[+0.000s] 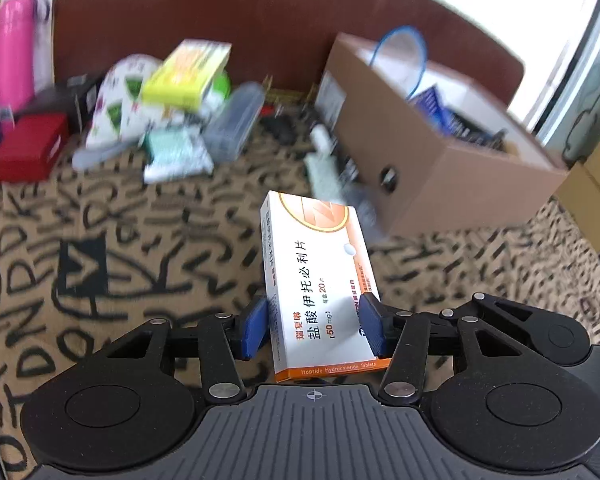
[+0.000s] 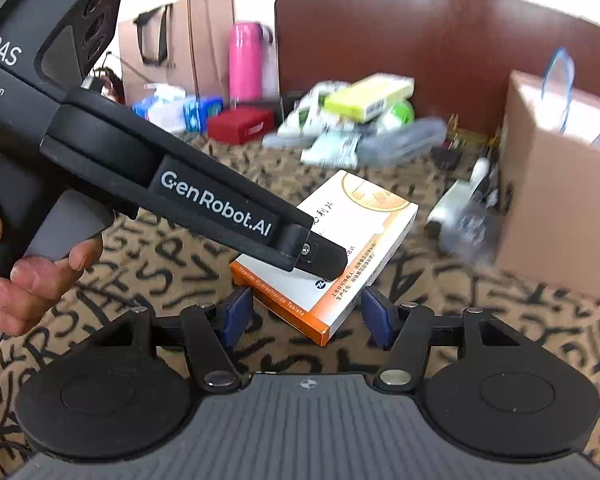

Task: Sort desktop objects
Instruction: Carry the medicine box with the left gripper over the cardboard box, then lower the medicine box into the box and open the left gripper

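A white and orange tablet box (image 1: 316, 248) stands lengthwise between the blue pads of my left gripper (image 1: 314, 326). Both pads press on its long sides, and it is held above the patterned tablecloth (image 1: 100, 240). In the right wrist view the same tablet box (image 2: 364, 216) hangs tilted, with the left gripper's black finger (image 2: 324, 258) lying across its top. My right gripper (image 2: 306, 318) is open just below it. The box's near orange corner sits between the blue pads (image 2: 236, 316), and I see neither pad pressing on it.
A brown cardboard box (image 1: 440, 168) with a blue-handled bag inside stands at the right. A white tube (image 1: 324, 160) lies beside it. At the back are a yellow-green box (image 1: 188, 72), a red case (image 1: 32, 148) and a pink bottle (image 1: 14, 52). A hand (image 2: 40, 276) holds the left tool.
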The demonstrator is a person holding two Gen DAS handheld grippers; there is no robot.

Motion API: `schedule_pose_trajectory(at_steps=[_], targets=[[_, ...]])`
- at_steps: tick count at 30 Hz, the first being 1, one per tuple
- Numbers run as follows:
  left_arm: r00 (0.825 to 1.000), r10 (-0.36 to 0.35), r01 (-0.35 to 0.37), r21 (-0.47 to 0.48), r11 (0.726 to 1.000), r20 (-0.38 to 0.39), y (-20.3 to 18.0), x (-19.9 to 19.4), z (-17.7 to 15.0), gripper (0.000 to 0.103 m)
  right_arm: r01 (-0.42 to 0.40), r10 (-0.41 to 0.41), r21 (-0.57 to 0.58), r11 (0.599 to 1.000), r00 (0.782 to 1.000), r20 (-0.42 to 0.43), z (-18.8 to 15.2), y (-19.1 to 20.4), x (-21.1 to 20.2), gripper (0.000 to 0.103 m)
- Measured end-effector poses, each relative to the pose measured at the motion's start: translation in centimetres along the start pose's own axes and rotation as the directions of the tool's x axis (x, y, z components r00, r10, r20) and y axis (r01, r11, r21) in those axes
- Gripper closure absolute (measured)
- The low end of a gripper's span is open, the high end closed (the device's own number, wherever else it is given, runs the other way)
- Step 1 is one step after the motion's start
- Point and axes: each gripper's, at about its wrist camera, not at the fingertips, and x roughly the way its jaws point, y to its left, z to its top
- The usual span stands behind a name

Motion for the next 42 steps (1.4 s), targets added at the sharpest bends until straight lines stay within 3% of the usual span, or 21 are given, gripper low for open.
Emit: schedule_pose_trajectory(at_steps=[8, 16, 26, 35, 37, 38, 40, 42], targets=[[0.986, -0.079, 0.067, 0.086, 0.994, 0.144, -4.4, -2.3, 4.9, 0.052, 0.103, -0.103, 0.006, 0.995, 0.981, 0.164, 3.3, -2.3, -4.8, 0.038], [0.966, -0.158, 0.126, 0.16, 0.979, 0.206, -10.0, -0.4, 10.2, 0.052, 0.222, -0.222, 0.024, 0.975, 0.948, 0.228, 6.0, -7.3, -7.1, 0.038], [0.956, -0.252, 0.222, 0.195, 0.955, 0.147, -16.9, 6.9, 16.4, 0.052, 0.32, -0.332, 0.092, 0.943, 0.923, 0.196, 7.3, -16.4, -8.0, 0.038], [0.965, -0.256, 0.244, 0.157, 0.957, 0.061, -20.6, 15.0, 20.0, 0.052, 0.269, -0.292, 0.183, 0.946, 0.95, 0.107, 7.0, -26.2, -7.0, 0.038], [0.97, -0.237, 0.226, 0.158, 0.961, 0.051, -21.1, 16.6, 20.3, 0.041, 0.285, -0.305, 0.198, 0.938, 0.949, 0.081, 7.2, -27.8, -6.3, 0.04], [0.976, -0.207, 0.196, 0.158, 0.968, 0.06, -21.2, 17.2, 20.3, 0.036, 0.326, -0.347, 0.221, 0.919, 0.936, 0.064, 7.2, -28.6, -6.1, 0.039], [0.984, -0.153, 0.139, 0.141, 0.98, 0.091, -21.1, 17.5, 20.1, 0.004, 0.379, -0.404, 0.264, 0.887, 0.914, 0.047, 7.2, -29.8, -5.9, 0.036], [0.982, -0.119, 0.102, 0.117, 0.988, 0.146, -20.4, 17.1, 19.6, 0.0, 0.382, -0.413, 0.294, 0.876, 0.909, 0.051, 6.8, -30.2, -6.1, 0.033]])
